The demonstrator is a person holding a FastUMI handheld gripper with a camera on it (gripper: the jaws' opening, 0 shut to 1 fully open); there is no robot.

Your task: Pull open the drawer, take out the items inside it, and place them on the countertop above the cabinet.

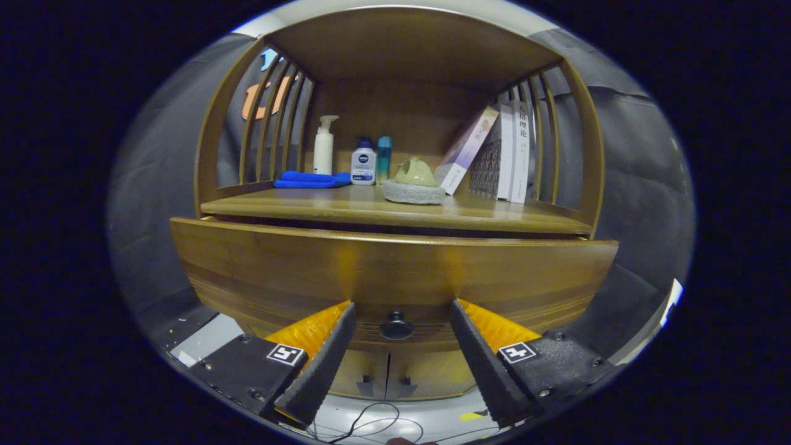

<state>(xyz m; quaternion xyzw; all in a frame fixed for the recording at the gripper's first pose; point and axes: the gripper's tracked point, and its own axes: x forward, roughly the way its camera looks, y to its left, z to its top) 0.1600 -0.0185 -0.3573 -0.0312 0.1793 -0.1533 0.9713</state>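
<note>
Gripper: the gripper (400, 312) is hovering with its fingers spread wide and released, gripping nothing.
Knob: the dark round drawer knob (397, 326) is sitting between the two fingertips, touching neither of them.
Drawer: the wooden drawer (266, 266) is standing out a little from the cabinet, its front panel just ahead of the fingers; a dark gap is showing along its top edge under the countertop.
Drawer contents: I cannot tell what is lying inside, since the front panel is hiding the interior.
Countertop: the countertop (346, 207) above the drawer is forming the floor of an open shelf bay with slatted sides.
On the countertop, left: a folded blue cloth (312, 180) is lying flat, with a white pump bottle (324, 147) standing upright behind it.
On the countertop, middle: a white-and-blue lotion bottle (363, 162) and a teal bottle (384, 158) are standing side by side; a pale green teapot (414, 172) is resting on a grey round mat (413, 193).
On the countertop, right: several books (513, 154) are standing, the nearest one leaning.
Below the drawer: two cabinet doors (386, 374) are staying closed, and a thin cable (371, 420) is lying on the floor.
</note>
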